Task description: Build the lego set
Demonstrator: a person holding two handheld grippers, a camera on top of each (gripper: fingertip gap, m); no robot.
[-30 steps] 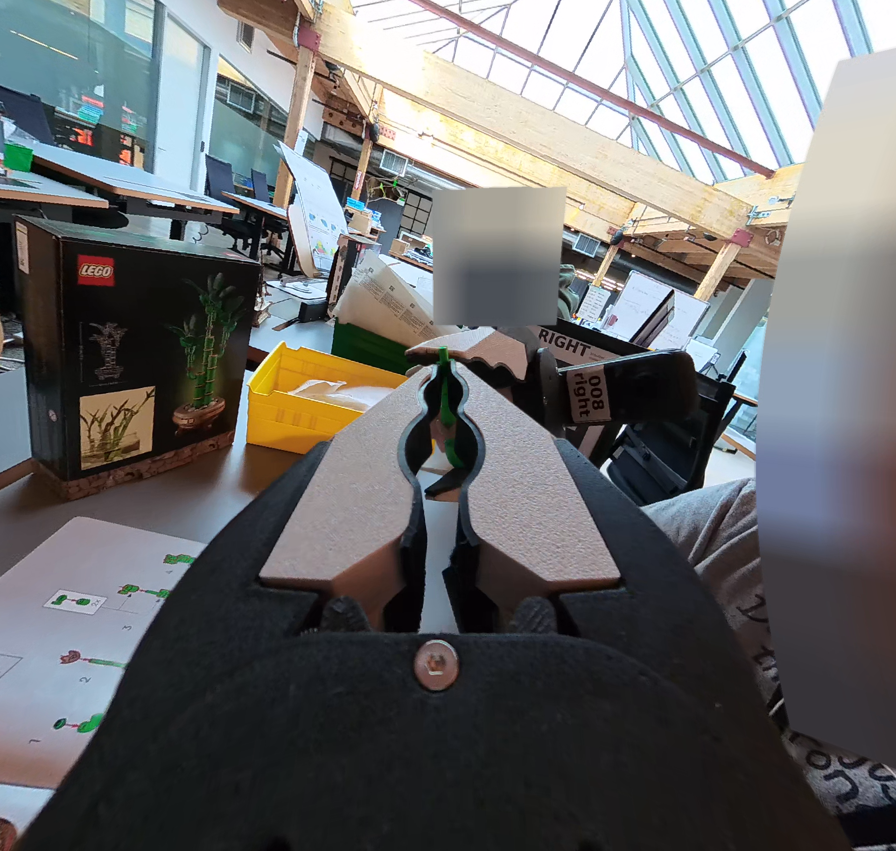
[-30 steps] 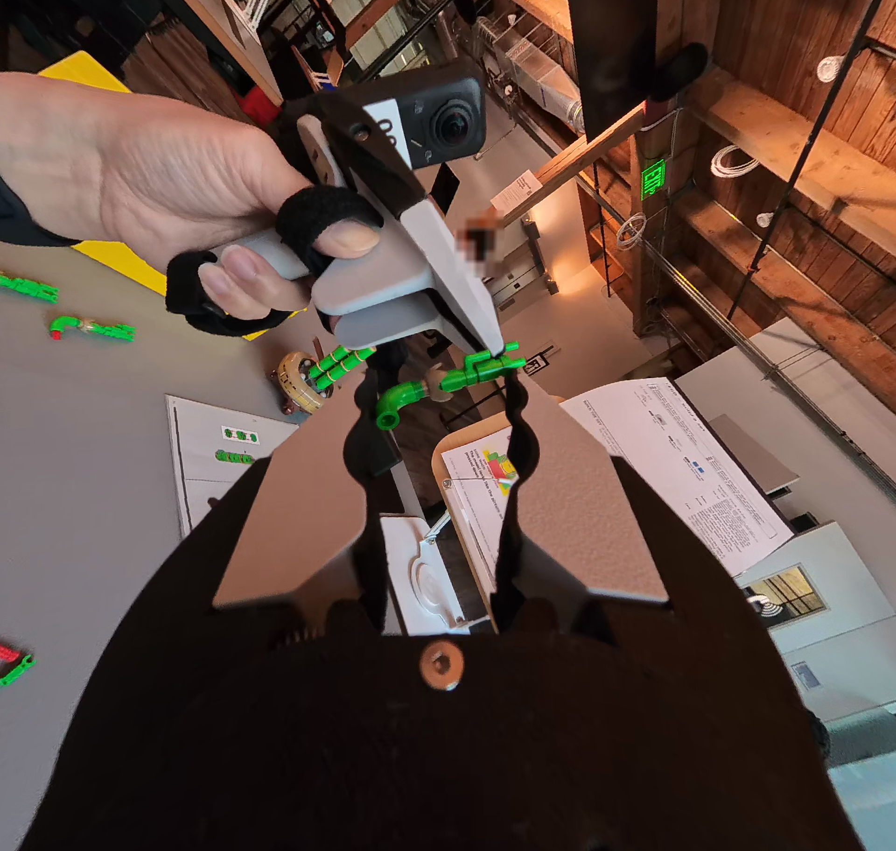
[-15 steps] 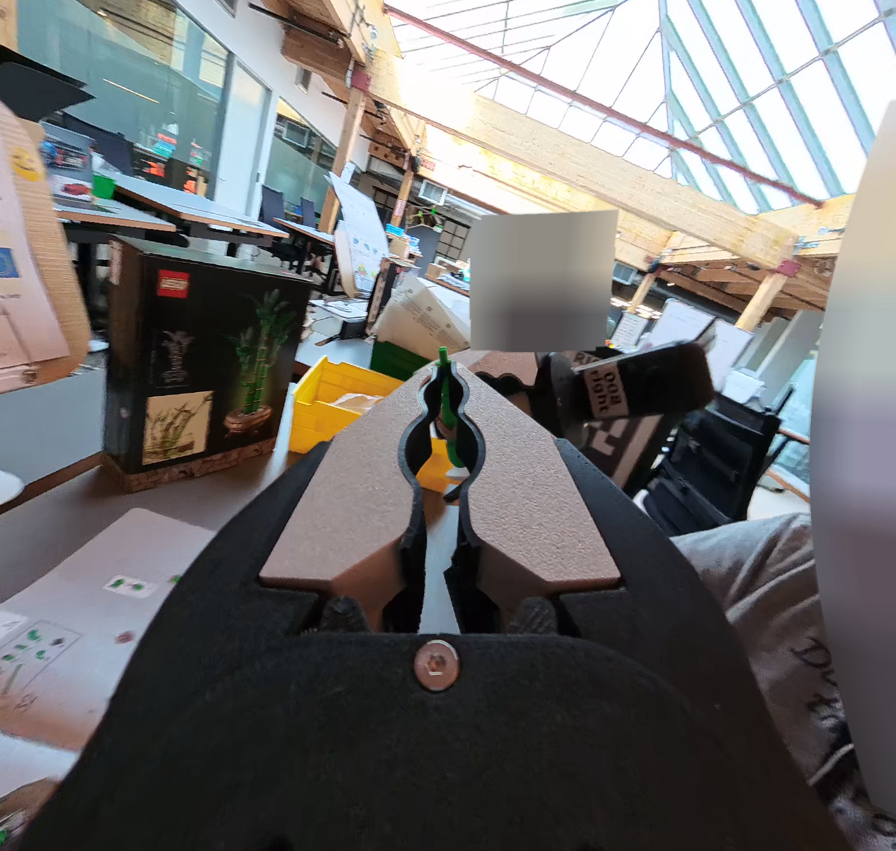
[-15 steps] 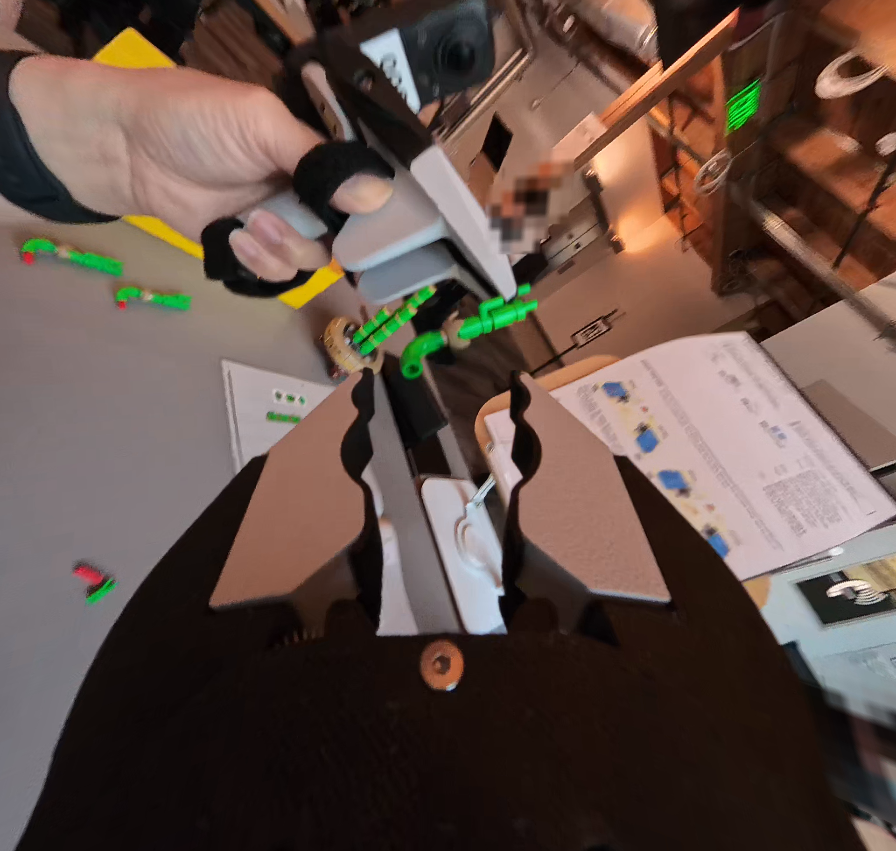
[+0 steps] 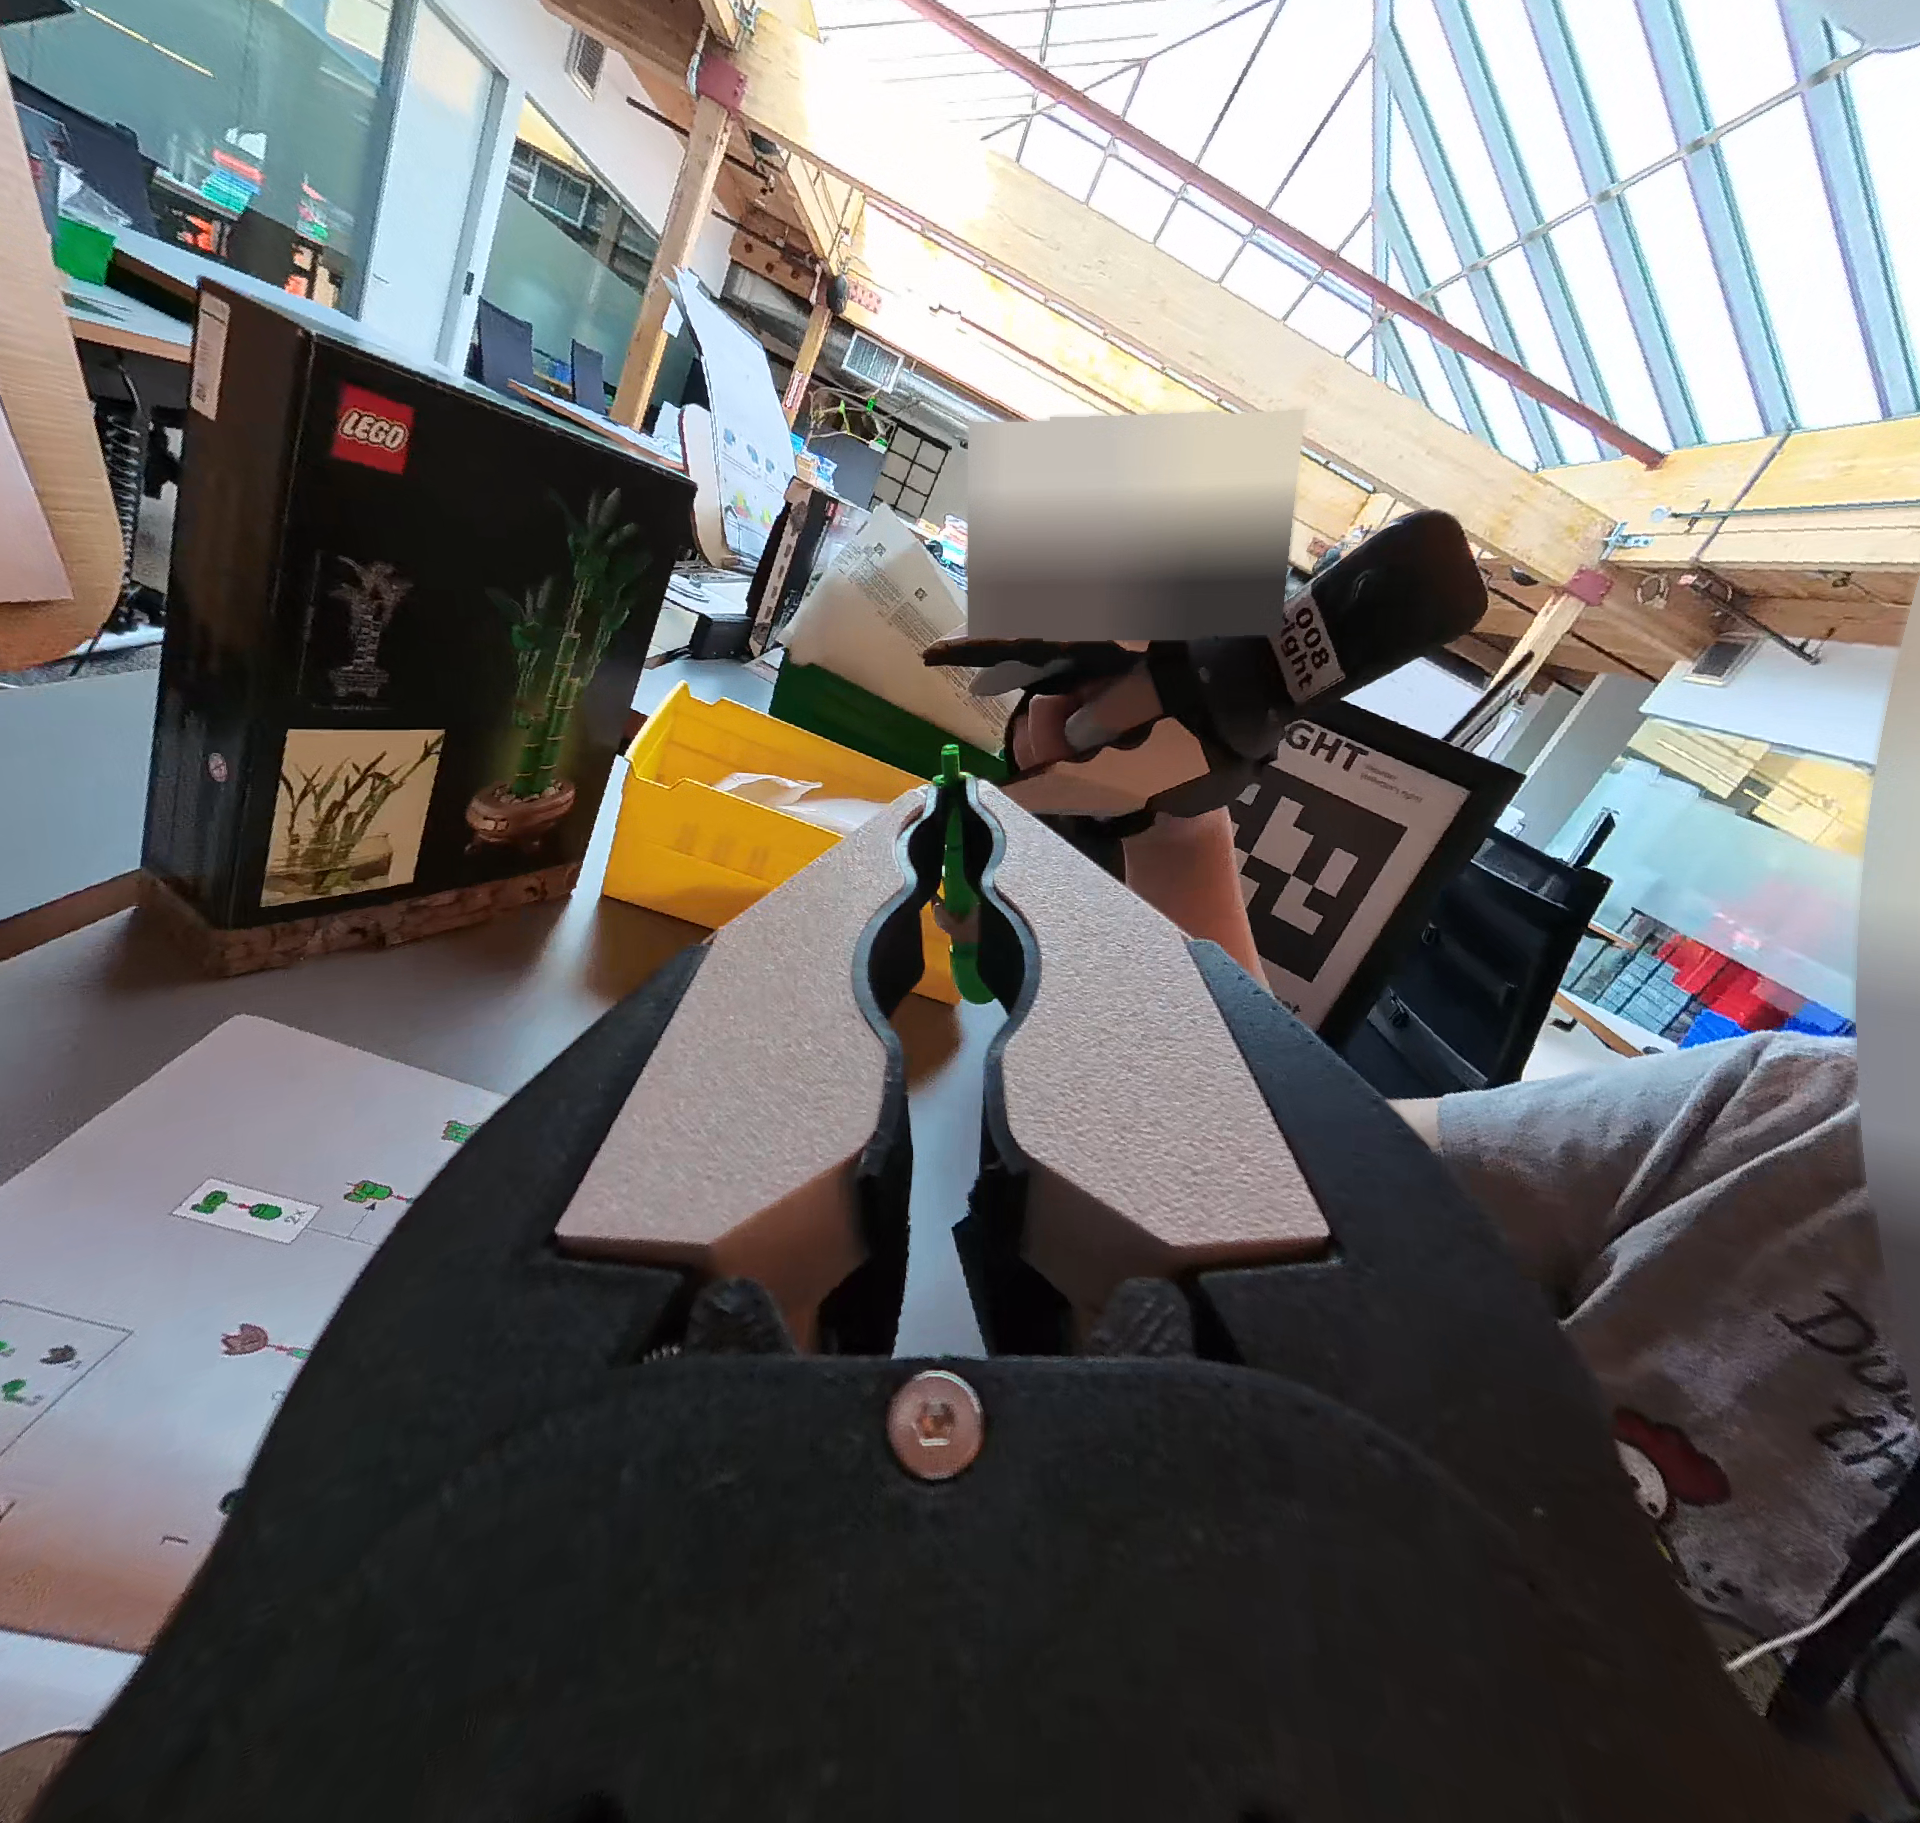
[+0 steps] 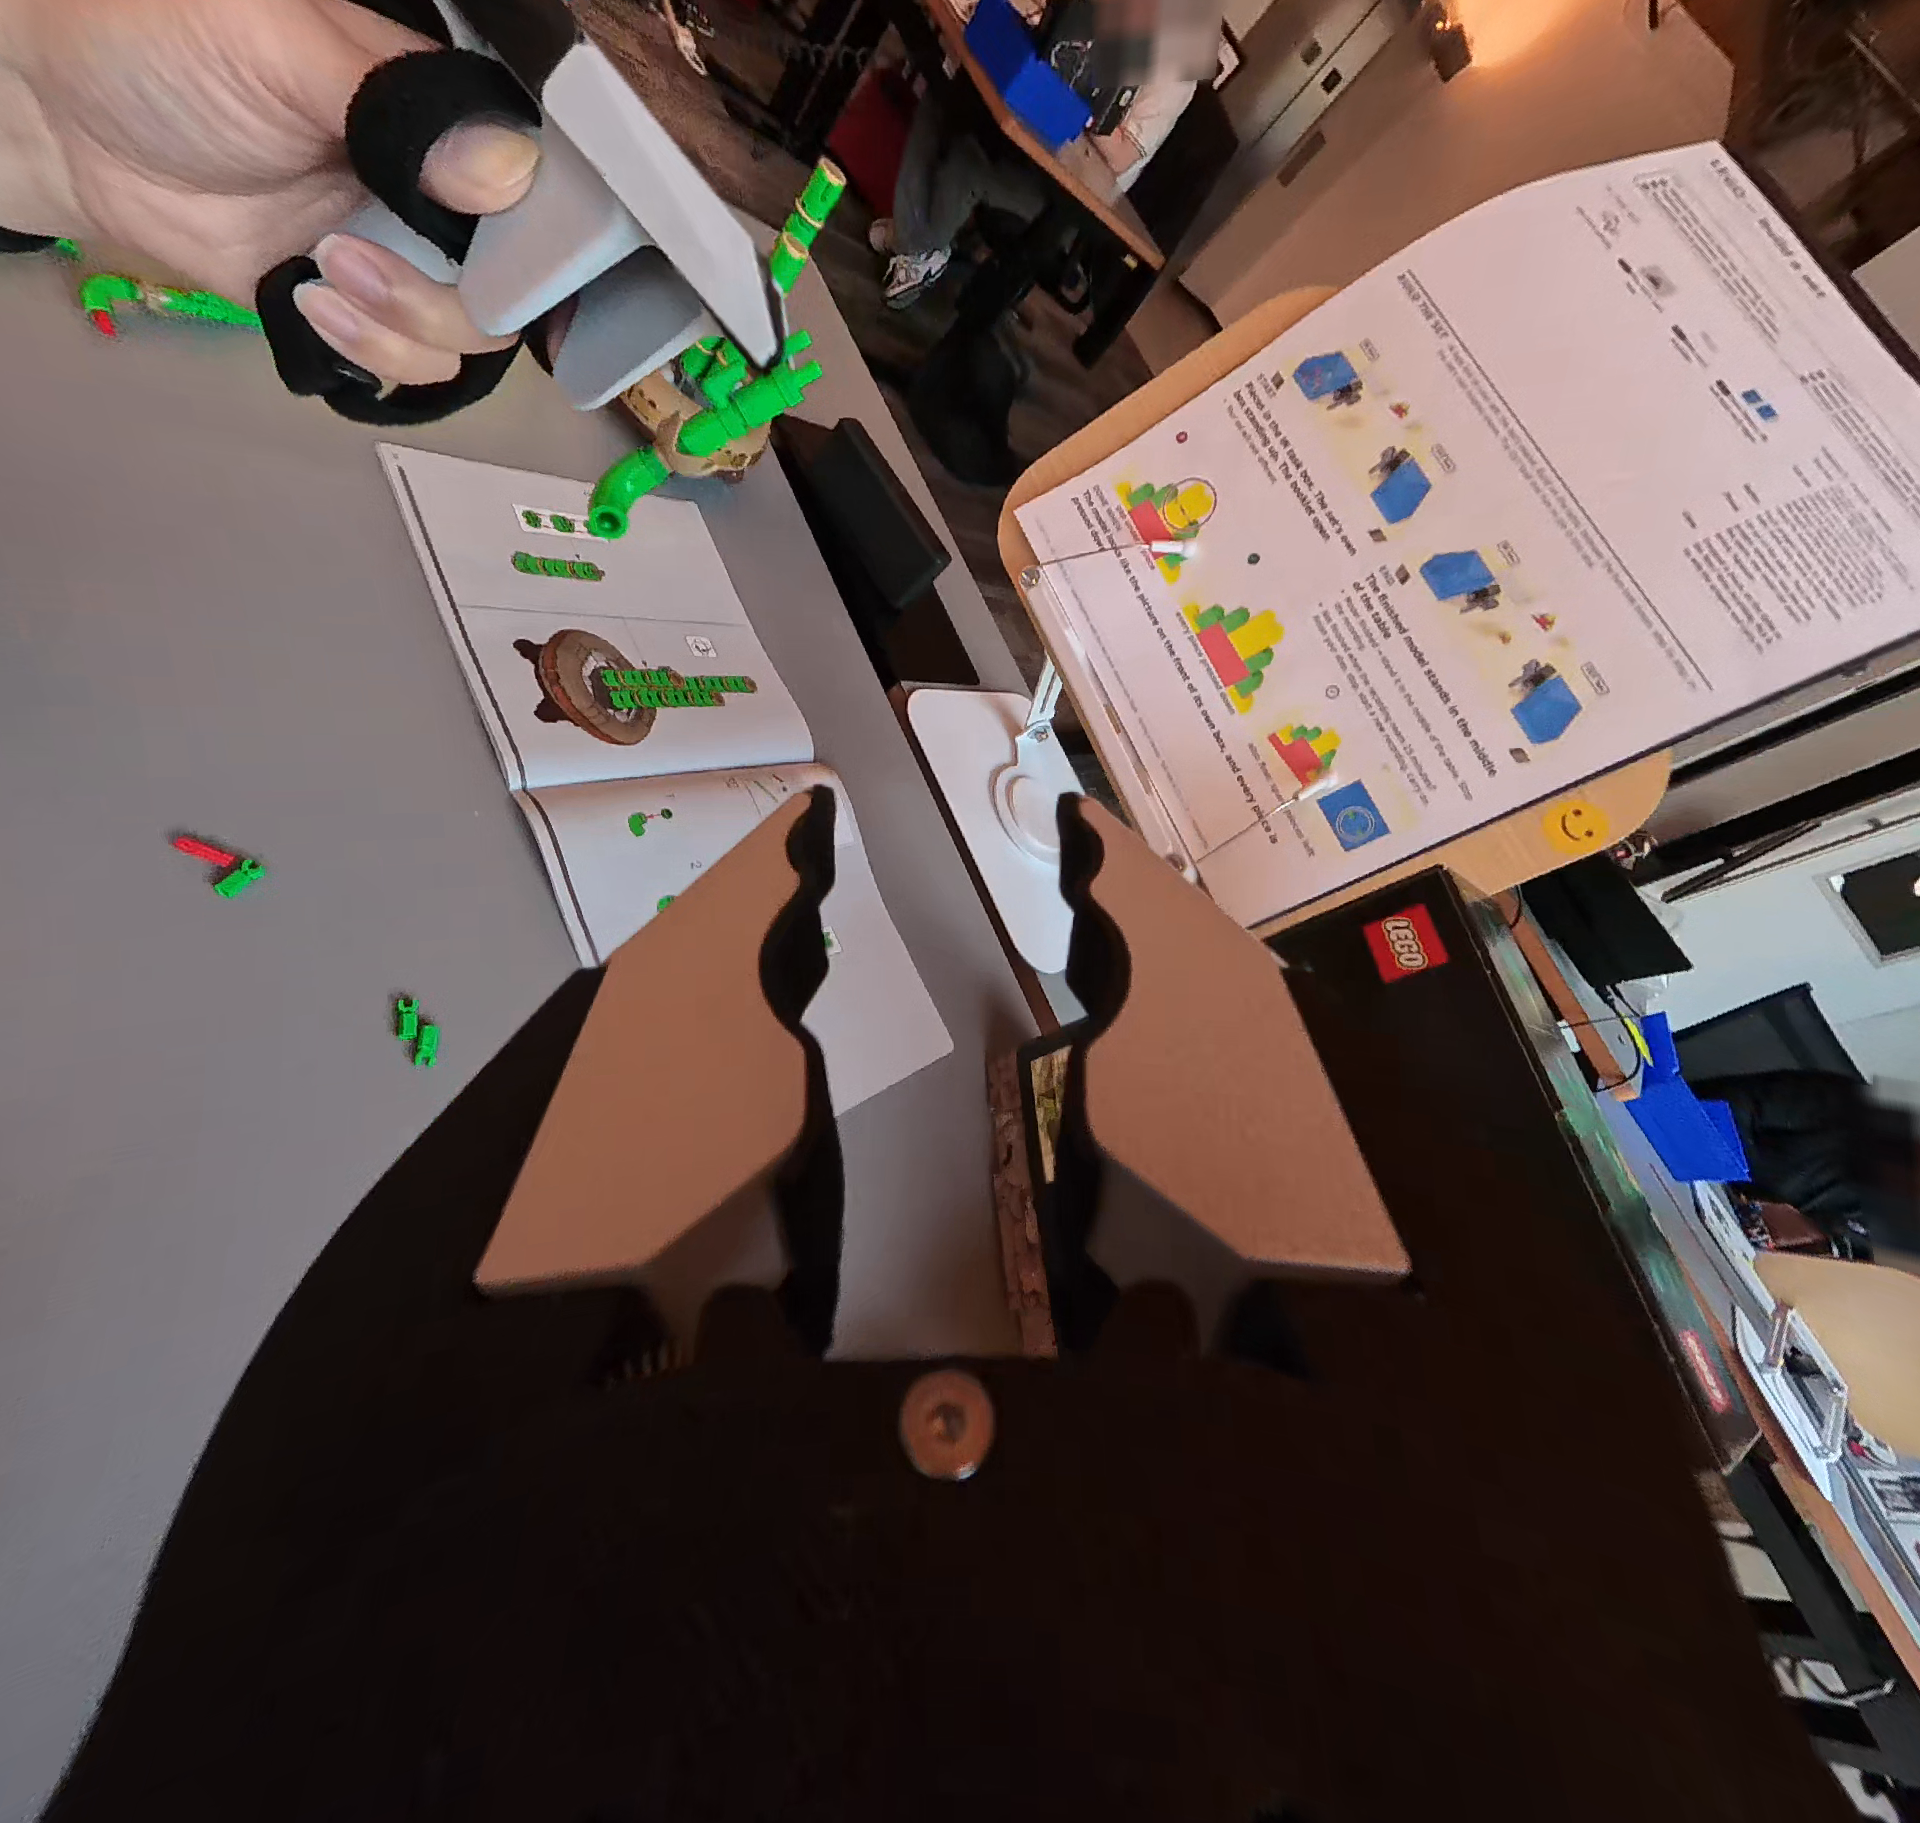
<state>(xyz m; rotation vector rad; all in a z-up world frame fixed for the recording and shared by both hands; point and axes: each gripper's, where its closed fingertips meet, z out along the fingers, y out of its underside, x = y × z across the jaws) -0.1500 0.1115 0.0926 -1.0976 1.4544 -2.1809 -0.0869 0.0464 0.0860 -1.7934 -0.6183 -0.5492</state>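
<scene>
My left gripper is shut on a thin green stem piece and holds it above the table. In the right wrist view this left gripper sits at the upper left in a hand, pinching the green stem, which ends in a curved elbow. Just behind it stands a tan pot base with green bamboo stalks. Whether stem and pot touch I cannot tell. My right gripper is open and empty, apart from the stem, over the open instruction booklet.
A black set box and a yellow bin stand at the table's far side. Loose green and red pieces lie on the grey table. A clipboard with printed sheets stands on a white foot. The tips of one gripper are about 10 centimeters away from the tips of the other.
My right gripper has pulled back from the green stem and now hangs lower over the booklet, still open. My left gripper keeps hold of the stem and has tilted slightly.
</scene>
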